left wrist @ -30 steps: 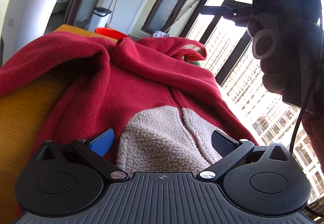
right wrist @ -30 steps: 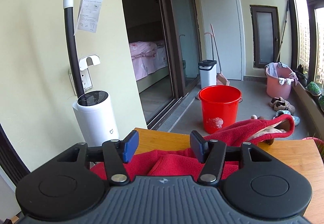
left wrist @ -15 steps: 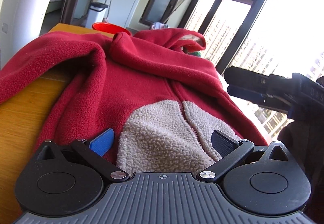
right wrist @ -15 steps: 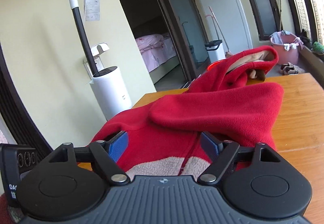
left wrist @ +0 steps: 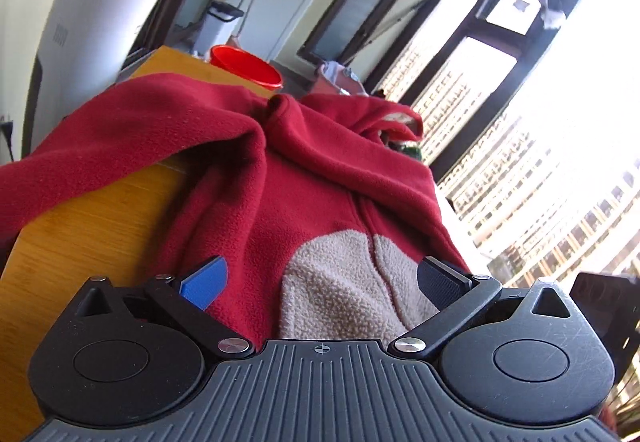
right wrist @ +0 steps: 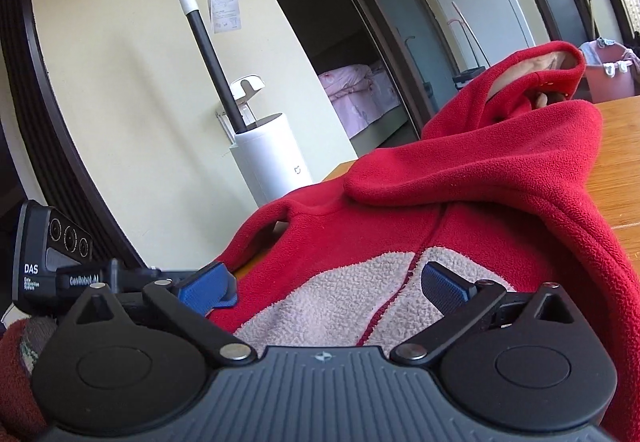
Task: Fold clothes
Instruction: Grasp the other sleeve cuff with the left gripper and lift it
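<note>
One red fleece hoodie (right wrist: 460,210) lies on the table (right wrist: 616,146) just beyond the opening, empty right gripper (right wrist: 324,288) and the spread left gripper (left wrist: 322,280).

Red fleece jacket (right wrist: 480,210) on wooden table (right wrist: 620,146), right gripper (right wrist: 324,286) jaws opening

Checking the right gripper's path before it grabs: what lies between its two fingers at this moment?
In the right wrist view, the right gripper has the pale fleece panel of the red fleece jacket between its opening jaws; the pads aren't pressing on it.
</note>
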A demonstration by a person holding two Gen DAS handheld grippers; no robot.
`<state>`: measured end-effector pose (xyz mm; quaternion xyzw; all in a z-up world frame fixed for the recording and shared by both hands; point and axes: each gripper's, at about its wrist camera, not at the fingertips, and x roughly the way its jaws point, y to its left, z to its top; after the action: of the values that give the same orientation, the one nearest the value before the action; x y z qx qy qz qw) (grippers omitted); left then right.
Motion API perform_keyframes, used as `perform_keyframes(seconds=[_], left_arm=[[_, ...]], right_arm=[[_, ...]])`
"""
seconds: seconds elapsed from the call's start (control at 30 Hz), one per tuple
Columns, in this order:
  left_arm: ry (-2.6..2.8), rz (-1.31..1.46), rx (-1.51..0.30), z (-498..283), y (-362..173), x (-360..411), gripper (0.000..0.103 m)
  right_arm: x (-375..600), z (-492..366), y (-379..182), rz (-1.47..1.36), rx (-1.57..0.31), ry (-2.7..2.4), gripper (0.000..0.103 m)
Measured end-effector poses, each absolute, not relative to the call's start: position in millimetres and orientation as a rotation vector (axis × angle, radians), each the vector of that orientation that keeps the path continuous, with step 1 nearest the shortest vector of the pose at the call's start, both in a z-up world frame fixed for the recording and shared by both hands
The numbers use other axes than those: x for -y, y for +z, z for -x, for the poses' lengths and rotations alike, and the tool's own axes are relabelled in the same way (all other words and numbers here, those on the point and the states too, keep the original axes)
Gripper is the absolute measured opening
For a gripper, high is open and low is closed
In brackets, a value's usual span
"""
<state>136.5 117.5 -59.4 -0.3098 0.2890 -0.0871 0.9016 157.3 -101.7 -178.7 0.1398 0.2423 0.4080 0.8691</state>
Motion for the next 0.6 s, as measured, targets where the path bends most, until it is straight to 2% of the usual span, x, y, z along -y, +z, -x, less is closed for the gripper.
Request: perform_keyframes(seconds=[0.13, 0.27, 0.43, 0.6], left_arm=[[0.012, 0.802, -0.536, -123.1, -55.2, -183.8, 0.103], [0.083, 1.014, -0.561, -115.9, -73.7, -231.5, 0.103], [0.112, 1.174, -0.634, -128.6, -106.0, -251.2, 0.103], [0.134, 1.292, -0.604, -142.6, -124.4, -261.8, 0.101]], right_arm=[[87.8, -150.8, -175.4, -0.196, -0.505, 0.885, 0.103], [88.1, -148.0, -174.7, -0.193, -0.492, 0.887, 0.103], [89.1, -150.2, -175.2, -0.207, -0.500, 0.886, 0.103], [90.4, -149.8, -176.7, -0.212, -0.493, 0.886, 0.103]])
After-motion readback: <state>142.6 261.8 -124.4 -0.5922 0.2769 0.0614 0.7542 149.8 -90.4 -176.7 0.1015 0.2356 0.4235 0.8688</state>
